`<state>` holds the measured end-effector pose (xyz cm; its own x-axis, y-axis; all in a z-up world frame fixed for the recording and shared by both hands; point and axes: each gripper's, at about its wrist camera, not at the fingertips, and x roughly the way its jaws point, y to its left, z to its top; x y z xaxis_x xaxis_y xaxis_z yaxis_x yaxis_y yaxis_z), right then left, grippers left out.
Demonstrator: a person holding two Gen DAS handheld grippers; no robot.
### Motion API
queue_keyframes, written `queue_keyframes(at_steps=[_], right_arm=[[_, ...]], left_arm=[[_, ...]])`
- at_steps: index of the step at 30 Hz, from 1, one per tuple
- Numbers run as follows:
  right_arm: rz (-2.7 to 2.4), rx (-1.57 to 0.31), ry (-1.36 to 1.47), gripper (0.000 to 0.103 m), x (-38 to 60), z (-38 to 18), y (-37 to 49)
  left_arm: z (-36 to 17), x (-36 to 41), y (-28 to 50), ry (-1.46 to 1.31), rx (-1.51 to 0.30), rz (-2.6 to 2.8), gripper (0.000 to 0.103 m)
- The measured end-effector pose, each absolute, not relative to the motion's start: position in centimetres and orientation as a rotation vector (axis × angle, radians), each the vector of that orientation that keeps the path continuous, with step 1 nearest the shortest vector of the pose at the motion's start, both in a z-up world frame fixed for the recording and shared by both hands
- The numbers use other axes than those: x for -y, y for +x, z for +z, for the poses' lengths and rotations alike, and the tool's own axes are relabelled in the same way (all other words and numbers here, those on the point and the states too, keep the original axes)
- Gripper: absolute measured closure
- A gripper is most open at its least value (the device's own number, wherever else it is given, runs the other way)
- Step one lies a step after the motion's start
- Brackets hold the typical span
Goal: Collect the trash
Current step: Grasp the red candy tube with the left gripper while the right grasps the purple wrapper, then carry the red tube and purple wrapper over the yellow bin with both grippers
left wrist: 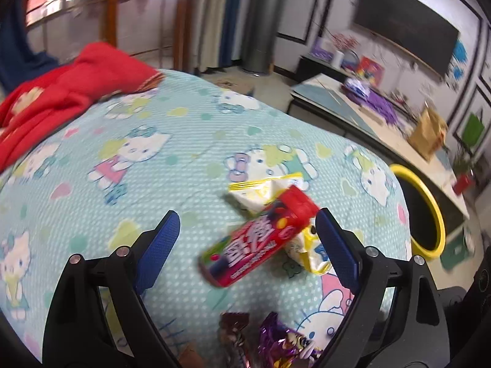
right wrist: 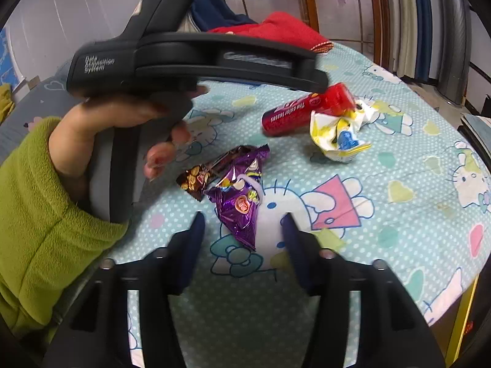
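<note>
OK, left wrist view: the left gripper (left wrist: 247,230) is sitting wide open, holding nothing. The red candy tube (left wrist: 257,239) is lying tilted between its blue ribbed pads (left wrist: 159,245); the cap end is just beside the right-hand pad, contact unclear from blur. The tube is a glossy cylinder with a red cap and white lettering. A crumpled yellow-and-white wrapper (left wrist: 310,251) is poking out from under and behind the tube. A brown wrapper (left wrist: 234,334) and a purple foil wrapper (left wrist: 285,342) are lying at the bottom edge, between the finger arms. Everything is resting on a quilted light-blue cartoon-cat bedsheet (left wrist: 122,184) with a dotted texture. A yellow-rimmed round bin (left wrist: 429,211) is standing just beside the bed edge on the right. A red fleece cloth (left wrist: 67,98) is bunched at the far left.

Right wrist view: the right gripper (right wrist: 242,217) is also open and empty, hovering over the purple foil wrapper (right wrist: 239,196), whose pointed shiny end is lying between the pads without visibly touching them. The brown wrapper (right wrist: 199,178) is touching it on the left. The tube (right wrist: 307,109) and crumpled wrapper (right wrist: 337,135) are lying farther off, pressed together. The left hand (right wrist: 122,122), in a green fleece sleeve (right wrist: 36,214), is gripping the matte black handle of the left tool, above the sheet (right wrist: 399,214).
</note>
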<state>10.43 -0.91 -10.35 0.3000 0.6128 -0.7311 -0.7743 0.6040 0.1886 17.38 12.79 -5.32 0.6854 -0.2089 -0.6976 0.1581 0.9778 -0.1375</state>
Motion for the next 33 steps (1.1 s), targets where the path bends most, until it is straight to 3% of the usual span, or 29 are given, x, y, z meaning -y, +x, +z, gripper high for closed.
queue_keyframes(at_steps=[5,9,13,18,22,33], right_arm=[[0.911,-0.851,-0.223,0.088,1.4,-10.5,10.2],[0.895,-0.85,-0.2,0.088,2.3,-10.3,10.0],[0.873,-0.854,-0.163,0.089,3.6,-10.2,10.0],[0.841,-0.865,-0.122,0.09,5.2,-10.1,10.5],[0.82,-0.861,-0.101,0.09,6.3,-9.9,11.0],[0.775,-0.793,-0.055,0.09,8.8,-7.9,11.4]], left_arm=[[-6.1,-11.9,18.7,-0.054,-0.821,-0.255,0.029],[-6.9,-12.1,19.5,-0.08,-0.865,-0.282,0.035],[-7.5,-11.8,19.4,-0.075,-0.899,-0.301,0.049],[-7.5,-12.1,18.8,-0.109,-0.897,-0.3,0.054],[-6.8,-12.3,18.0,-0.133,-0.86,-0.278,0.071],[-3.1,-12.4,15.5,-0.231,-0.715,-0.245,0.073]])
